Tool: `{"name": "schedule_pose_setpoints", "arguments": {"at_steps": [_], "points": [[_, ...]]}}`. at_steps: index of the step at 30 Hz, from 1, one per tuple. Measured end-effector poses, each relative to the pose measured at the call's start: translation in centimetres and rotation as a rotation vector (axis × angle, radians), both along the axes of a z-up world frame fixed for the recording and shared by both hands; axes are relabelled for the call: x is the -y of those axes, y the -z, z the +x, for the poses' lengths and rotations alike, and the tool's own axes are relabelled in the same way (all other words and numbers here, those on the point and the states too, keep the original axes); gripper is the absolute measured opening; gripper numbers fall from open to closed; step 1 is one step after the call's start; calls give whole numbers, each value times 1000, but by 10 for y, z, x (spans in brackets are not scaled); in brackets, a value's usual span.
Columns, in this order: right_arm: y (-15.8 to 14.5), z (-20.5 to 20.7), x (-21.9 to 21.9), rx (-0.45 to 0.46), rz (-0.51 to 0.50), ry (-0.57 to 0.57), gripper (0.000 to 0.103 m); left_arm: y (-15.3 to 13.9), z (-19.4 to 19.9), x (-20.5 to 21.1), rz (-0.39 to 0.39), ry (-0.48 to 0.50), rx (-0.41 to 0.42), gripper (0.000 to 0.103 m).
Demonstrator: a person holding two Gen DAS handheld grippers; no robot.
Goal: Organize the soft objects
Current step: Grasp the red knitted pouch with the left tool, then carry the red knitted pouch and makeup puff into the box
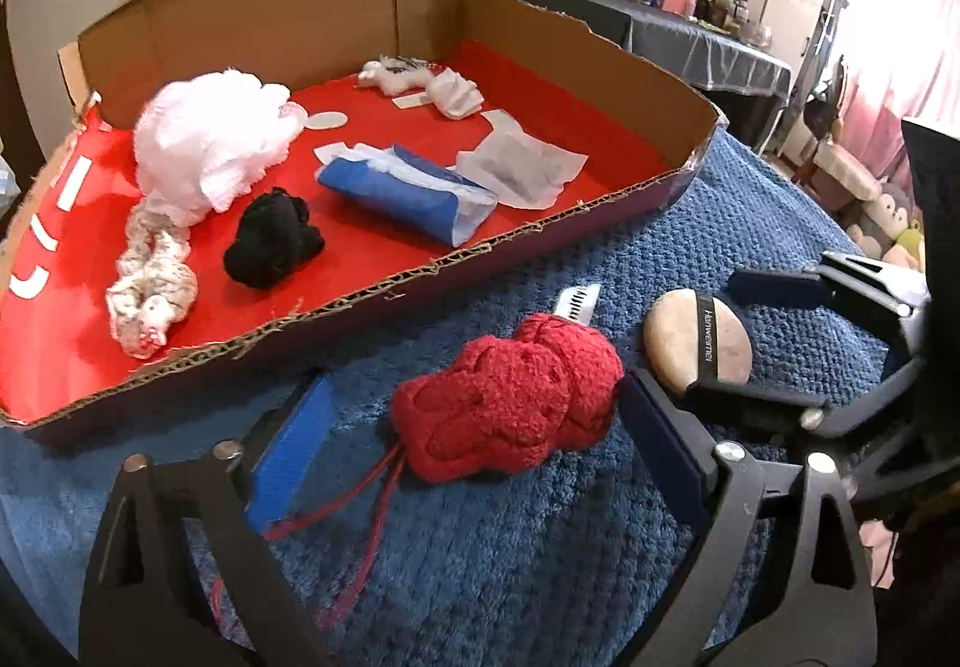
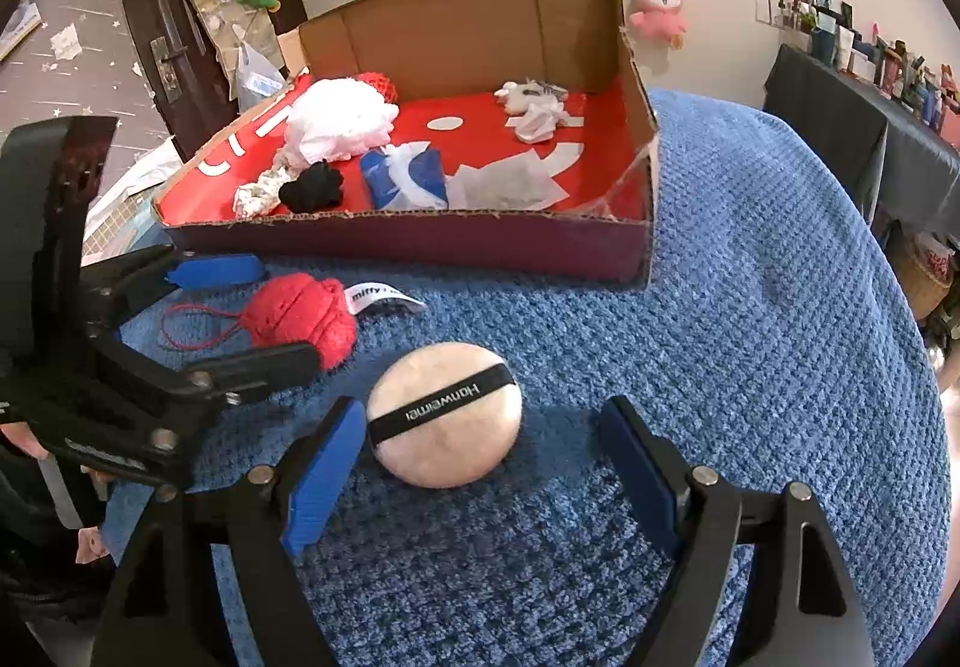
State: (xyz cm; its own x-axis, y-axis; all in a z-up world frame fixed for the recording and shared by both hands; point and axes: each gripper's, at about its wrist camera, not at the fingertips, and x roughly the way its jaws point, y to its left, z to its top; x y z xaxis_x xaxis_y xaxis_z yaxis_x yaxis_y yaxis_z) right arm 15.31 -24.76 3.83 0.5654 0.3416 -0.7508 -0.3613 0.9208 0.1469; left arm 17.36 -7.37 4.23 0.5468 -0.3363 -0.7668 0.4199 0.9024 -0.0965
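On a blue knitted blanket [image 2: 750, 307], before a red-lined cardboard box [image 2: 420, 241] holding other soft items, both grippers' fingers are spread. The left gripper [image 1: 474, 451] flanks a red fuzzy yarn plush [image 1: 510, 403]; the right gripper [image 2: 480, 475] flanks a round beige powder puff [image 2: 444, 415]. Both look light and squashy; grip across their middles.

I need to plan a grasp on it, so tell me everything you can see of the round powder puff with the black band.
The round, pale pink powder puff looks soft and plush, slightly mottled on top. A black ribbon band printed "Hanweimei" crosses its upper face. It lies flat on the blue knitted blanket, outside the cardboard box, right of the red yarn bundle. It sits between the open fingers of the right gripper; neither finger visibly touches it. Only the blanket touches it.
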Motion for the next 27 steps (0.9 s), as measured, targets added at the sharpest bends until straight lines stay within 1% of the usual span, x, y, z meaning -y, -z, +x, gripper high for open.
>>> {"name": "schedule_pose_setpoints", "arguments": {"at_steps": [1, 2, 3, 4, 5, 9, 12, 14, 17, 20, 23, 25, 27], "points": [[1, 0, -3, 2, -6, -7, 83, 2, 1, -1, -30, 20, -22, 66], [2, 0, -6, 3, -19, -14, 79, 3, 2, -1, -47, 27, -37, 65], [3, -1, -10, 12, -38, -22, 75, 3, 1, -2, -51, 24, -32, 64], [2, -2, -13, 21, -45, -29, 58, 1, 0, -3, -54, 28, -27, 63], [2, -3, -15, 25, -45, -39, 54, 0, -1, -4, -62, 29, -23, 62], [-1, -6, -16, 41, -36, -40, 53, -12, -13, -12, -82, 26, 12, 61], [-12, -10, -15, 55, 11, -39, 52, -24, -20, -19, -102, 25, 41, 61], [-20, -13, -18, 80, 10, -38, 52, -30, -25, -24, -108, 22, 58, 61], [-30, -15, -23, 100, 17, -41, 53, -35, -28, -31, -124, 15, 65, 61], [-32, -15, -27, 102, 19, -37, 53, -41, -30, -37, -131, 12, 75, 61], [-33, -13, -27, 95, 42, -31, 53, -59, -28, -44, -156, 27, 85, 61], [-41, -11, -26, 102, 65, -33, 53, -79, -20, -49, -156, 40, 109, 61], [-54, -5, -27, 126, 76, -39, 53, -105, -3, -53, -145, 64, 143, 61]]}}
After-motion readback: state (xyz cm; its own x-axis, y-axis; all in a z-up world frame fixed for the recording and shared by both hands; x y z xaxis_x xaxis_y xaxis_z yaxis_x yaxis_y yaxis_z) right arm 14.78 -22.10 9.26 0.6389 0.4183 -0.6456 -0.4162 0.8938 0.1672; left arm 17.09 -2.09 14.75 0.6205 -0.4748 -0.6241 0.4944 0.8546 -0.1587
